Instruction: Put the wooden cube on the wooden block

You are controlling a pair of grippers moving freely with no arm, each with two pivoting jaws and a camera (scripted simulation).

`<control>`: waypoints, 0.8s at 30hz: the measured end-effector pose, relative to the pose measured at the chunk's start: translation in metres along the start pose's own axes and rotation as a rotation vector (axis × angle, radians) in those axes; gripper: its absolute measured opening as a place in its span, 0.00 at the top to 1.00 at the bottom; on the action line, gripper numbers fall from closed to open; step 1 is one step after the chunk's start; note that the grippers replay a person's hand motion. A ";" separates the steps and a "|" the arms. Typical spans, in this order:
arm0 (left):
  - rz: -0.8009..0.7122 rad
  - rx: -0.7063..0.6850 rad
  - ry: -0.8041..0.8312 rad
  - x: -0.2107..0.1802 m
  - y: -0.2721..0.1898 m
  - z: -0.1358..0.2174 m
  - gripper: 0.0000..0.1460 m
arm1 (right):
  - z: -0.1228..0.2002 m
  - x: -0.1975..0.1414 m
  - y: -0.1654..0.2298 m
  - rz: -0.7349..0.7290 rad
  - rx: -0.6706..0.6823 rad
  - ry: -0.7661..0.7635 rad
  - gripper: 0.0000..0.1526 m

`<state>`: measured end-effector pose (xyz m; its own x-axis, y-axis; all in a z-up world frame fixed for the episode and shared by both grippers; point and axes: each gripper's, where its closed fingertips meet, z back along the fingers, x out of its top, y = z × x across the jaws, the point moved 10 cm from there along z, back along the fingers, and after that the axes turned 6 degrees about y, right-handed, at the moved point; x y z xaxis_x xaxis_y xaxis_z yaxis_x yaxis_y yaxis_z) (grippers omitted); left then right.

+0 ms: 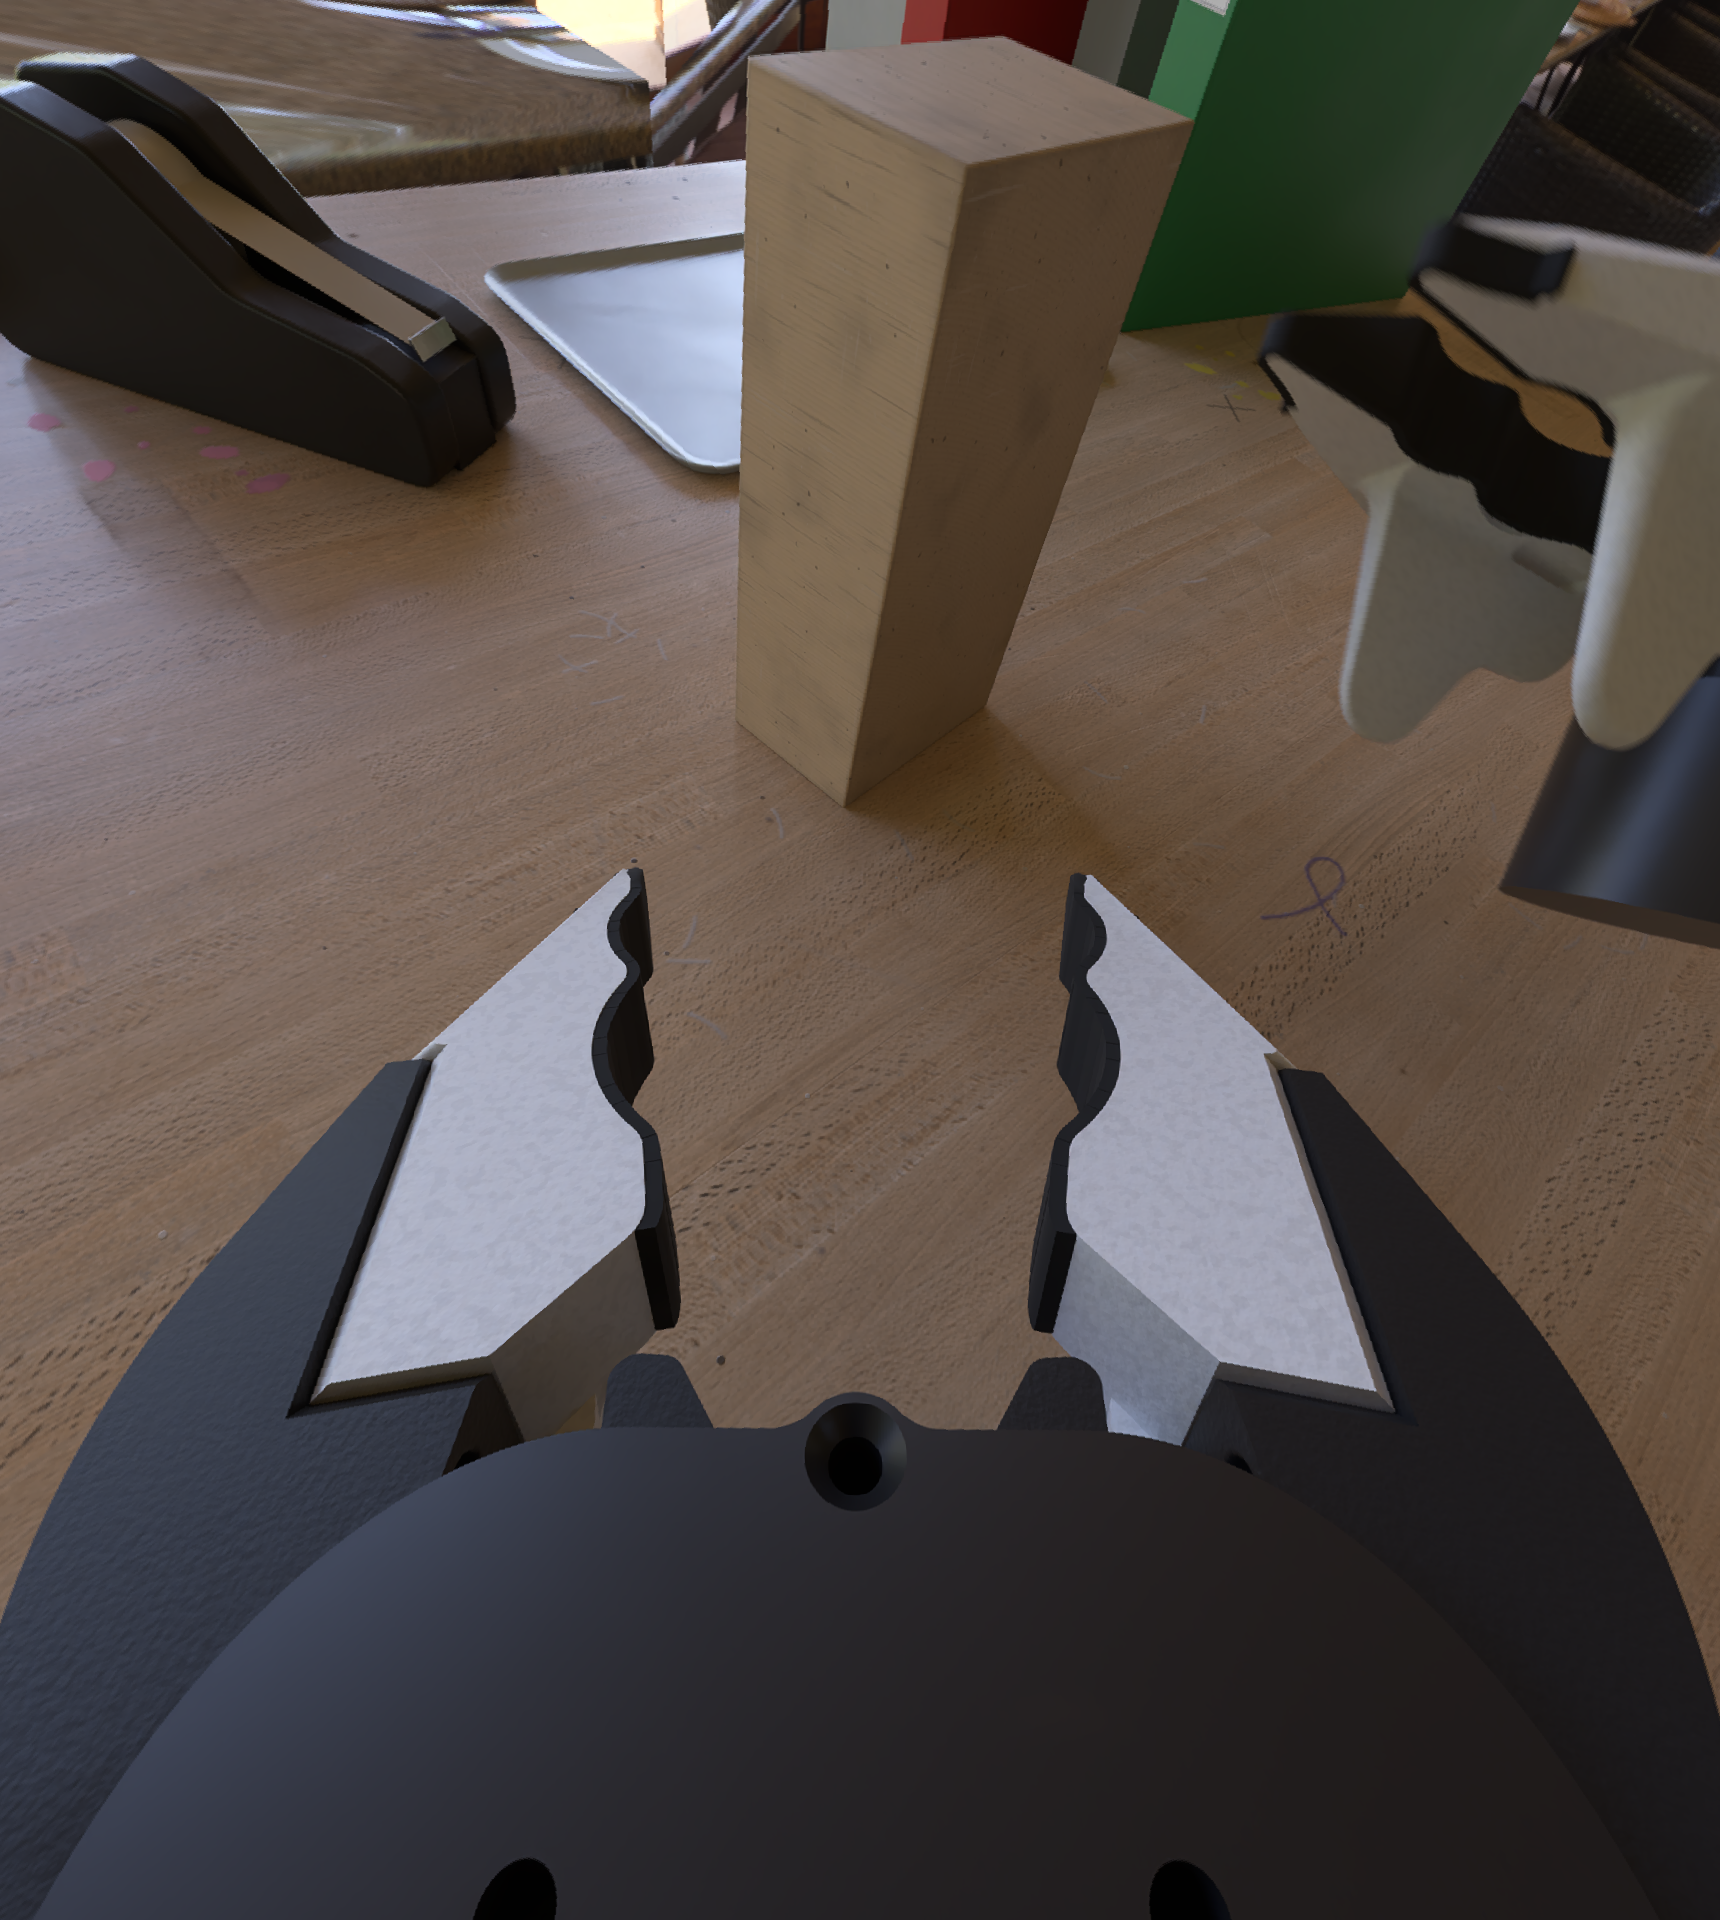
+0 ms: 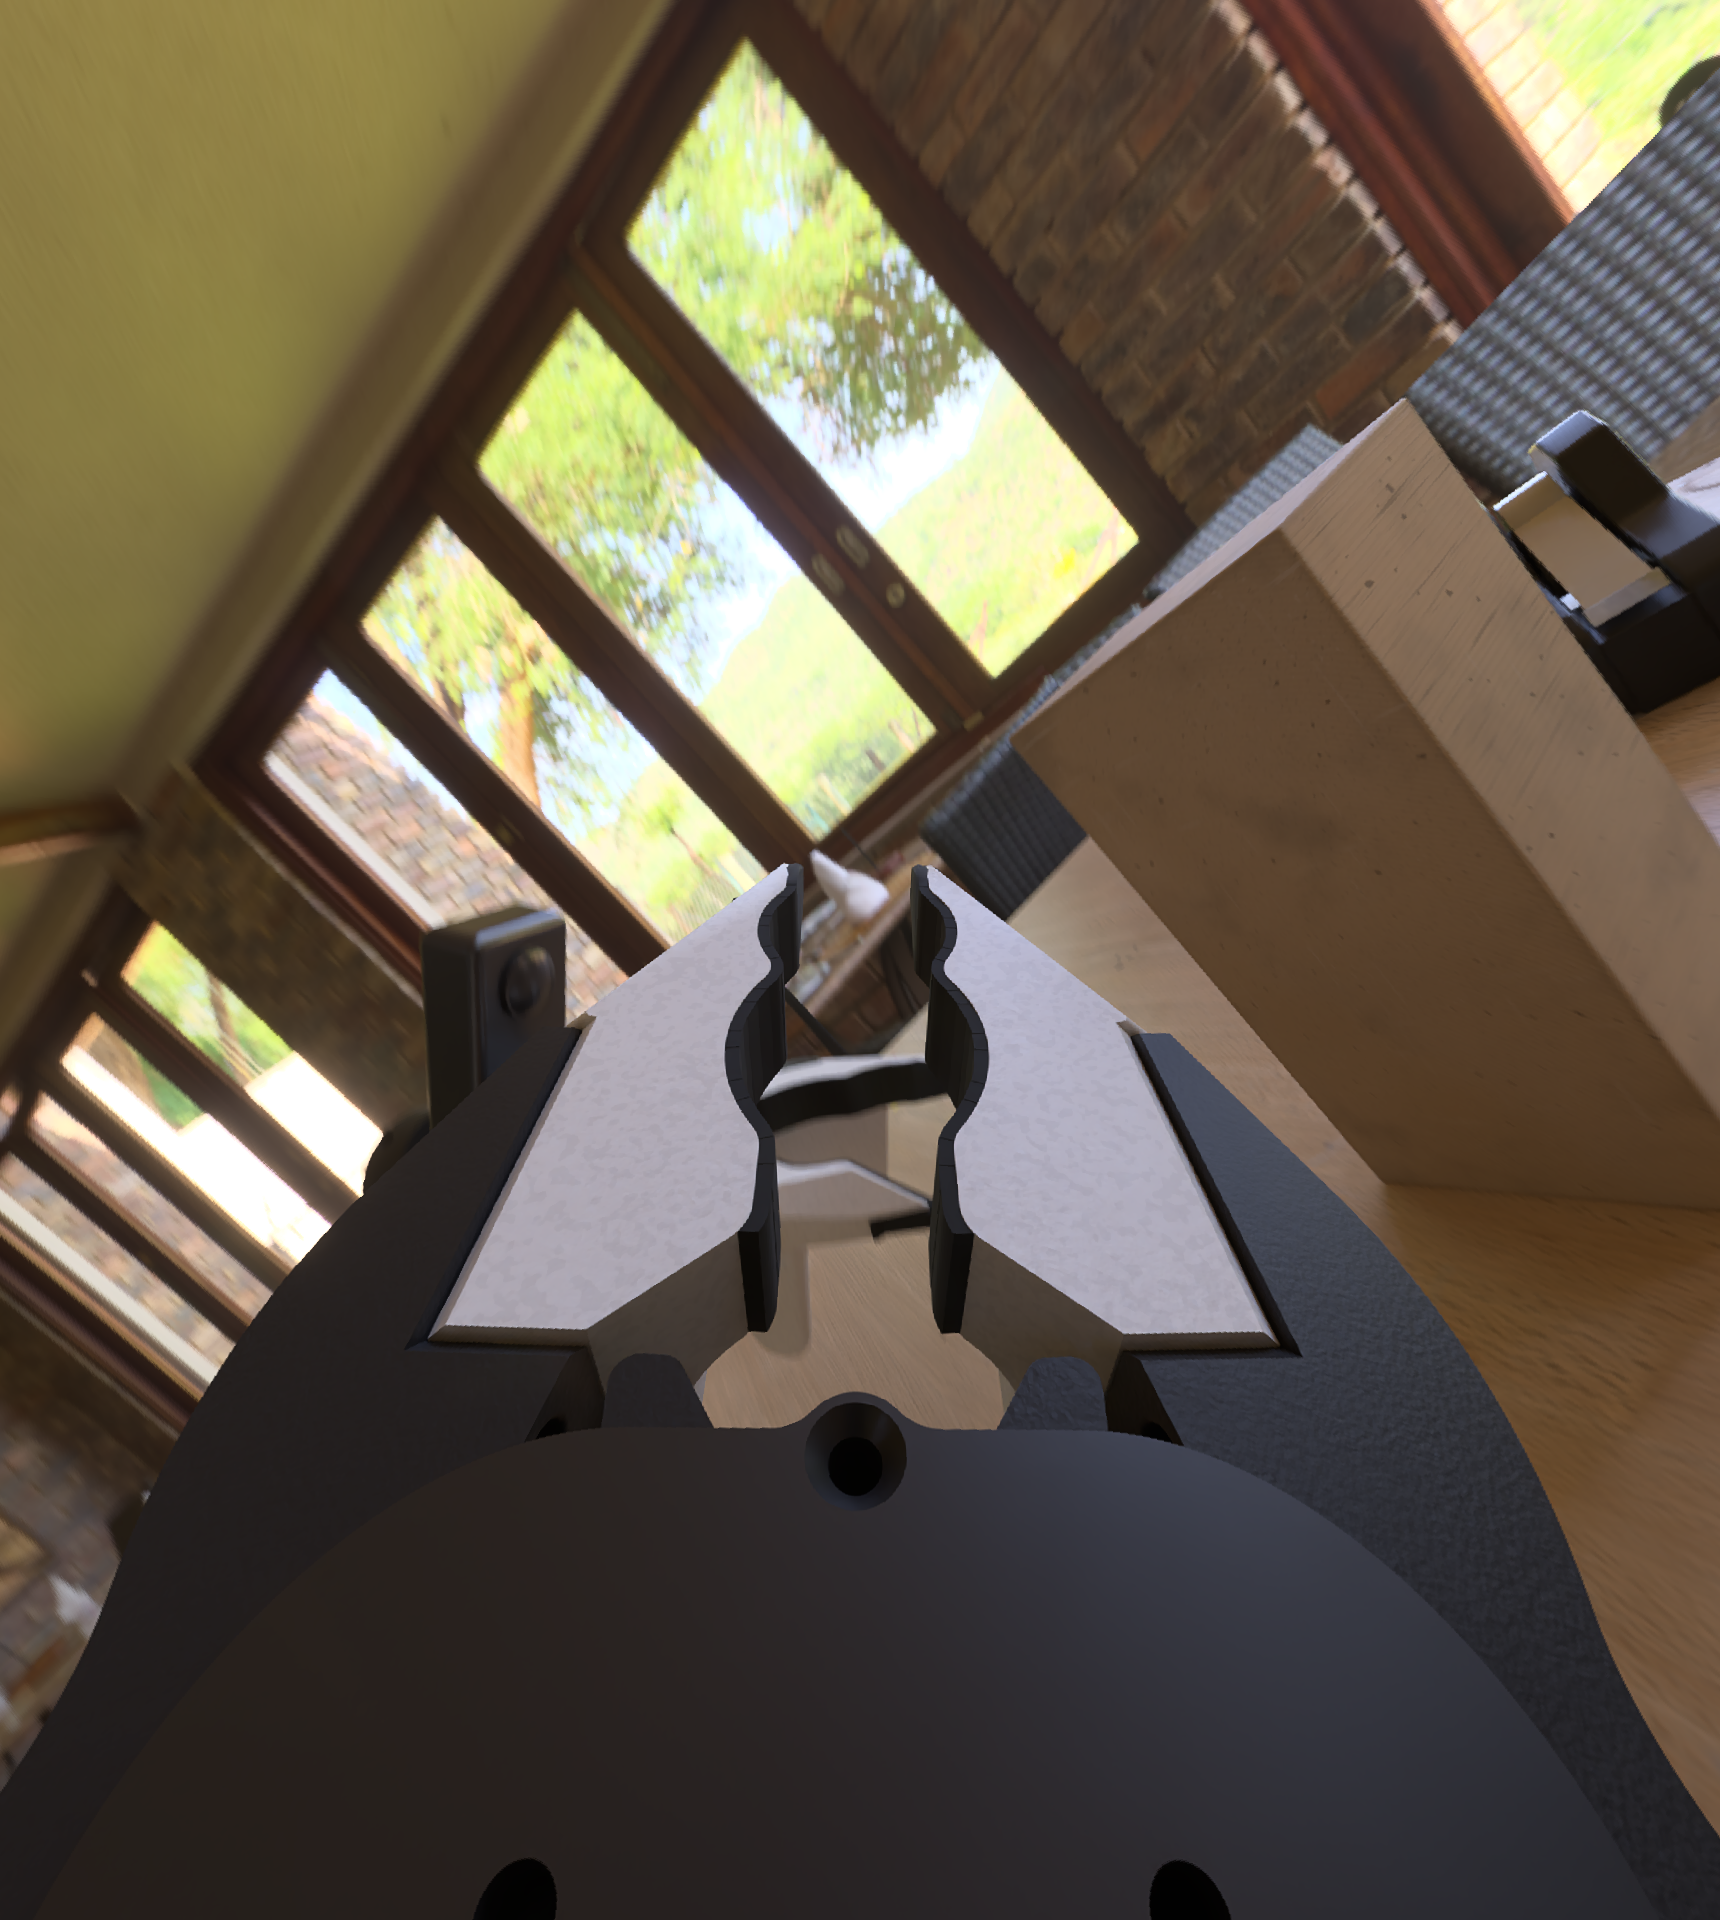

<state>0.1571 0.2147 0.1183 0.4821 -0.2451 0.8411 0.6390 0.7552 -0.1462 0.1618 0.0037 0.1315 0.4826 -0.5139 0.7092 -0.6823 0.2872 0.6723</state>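
The wooden block (image 1: pixel 897 416) is tall and pale and stands upright on the wooden table (image 1: pixel 316 831), straight ahead of my left gripper (image 1: pixel 856 883). That gripper is open and empty, low over the table and short of the block. My right gripper (image 2: pixel 856 878) is tilted, its jaws a narrow gap apart with nothing between them. It hangs right of the block in the left wrist view (image 1: pixel 1375 332). The block (image 2: pixel 1355 831) lies to its right in its own view. No wooden cube shows in either view.
A black tape dispenser (image 1: pixel 212 270) sits at the far left, and it also shows in the right wrist view (image 2: pixel 1645 561). A silver tray (image 1: pixel 627 322) lies behind the block. A green box (image 1: pixel 1334 156) stands behind it on the right.
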 end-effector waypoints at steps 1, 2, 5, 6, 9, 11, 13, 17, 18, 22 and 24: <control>-0.002 0.001 -0.001 0.000 0.000 0.000 0.45 | 0.005 -0.001 0.001 0.035 -0.012 0.032 0.86; -0.003 0.002 -0.001 0.000 0.000 0.000 0.45 | 0.011 -0.001 0.003 0.077 -0.030 0.069 0.86; -0.002 0.000 -0.002 0.000 0.001 0.000 0.45 | 0.029 0.006 0.007 0.241 -0.104 0.172 0.86; -0.004 -0.001 -0.006 0.000 0.001 0.000 0.45 | 0.036 0.010 0.008 0.296 -0.131 0.186 0.86; -0.022 0.006 -0.026 0.001 0.001 0.001 0.45 | 0.052 0.023 0.011 0.437 -0.225 0.195 0.86; -0.040 0.008 -0.033 0.002 0.001 0.001 0.45 | 0.058 0.027 0.011 0.517 -0.263 0.206 0.86; -0.054 0.006 -0.044 0.002 0.000 0.002 0.45 | 0.060 0.025 0.008 0.577 -0.299 0.233 0.86; -0.068 -0.014 -0.054 0.004 0.000 0.003 0.45 | 0.058 0.016 0.003 0.596 -0.296 0.278 0.86; -0.071 -0.019 -0.059 0.004 0.001 0.004 0.45 | 0.057 0.016 0.004 0.605 -0.293 0.285 0.86; -0.077 -0.103 -0.103 0.027 0.013 0.028 0.49 | 0.054 0.017 0.007 0.672 -0.299 0.284 0.86; -0.116 -0.124 -0.101 0.049 0.034 0.050 0.57 | 0.054 0.019 0.008 0.688 -0.298 0.279 0.86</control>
<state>0.1724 0.2588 0.1812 0.3423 -0.2587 0.9033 0.7584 0.6436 -0.1030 0.1355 -0.0473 0.1390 0.1531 0.0673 0.9859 -0.7205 0.6904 0.0648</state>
